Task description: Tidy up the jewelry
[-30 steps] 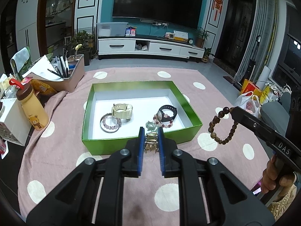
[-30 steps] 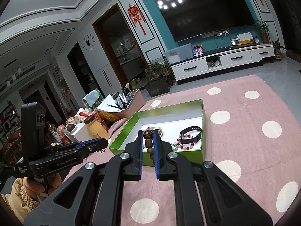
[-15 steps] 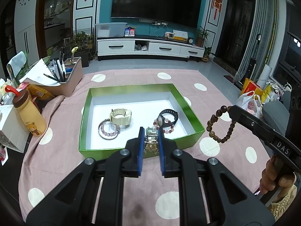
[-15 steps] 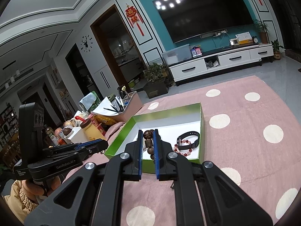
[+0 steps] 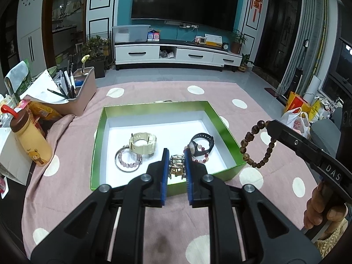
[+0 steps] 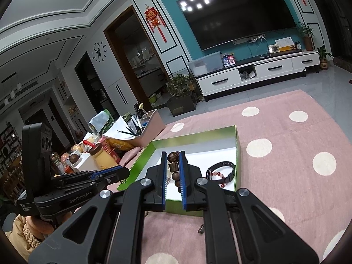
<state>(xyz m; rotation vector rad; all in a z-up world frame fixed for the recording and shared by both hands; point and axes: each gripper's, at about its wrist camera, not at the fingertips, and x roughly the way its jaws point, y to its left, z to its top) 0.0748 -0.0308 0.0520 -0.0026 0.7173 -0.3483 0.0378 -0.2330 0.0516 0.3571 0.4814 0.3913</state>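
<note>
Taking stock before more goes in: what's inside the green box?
Inside the green box: a cream watch, a pink bead bracelet, a black watch on a red bead bracelet. The left gripper hides the floor near the front wall.

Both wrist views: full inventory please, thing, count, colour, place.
box: 1, green, white inside, on the cloth
cloth: 1, pink with white dots, under the box
cream watch: 1, in box, left of centre
pink bead bracelet: 1, in box, by the cream watch
black watch: 1, in box, right
red bead bracelet: 1, in box, at the black watch
bottle: 1, yellow, brown cap, left of box
gold bracelet: 1, in left tongs
wooden bead bracelet: 1, brown, hanging from right tongs
</note>
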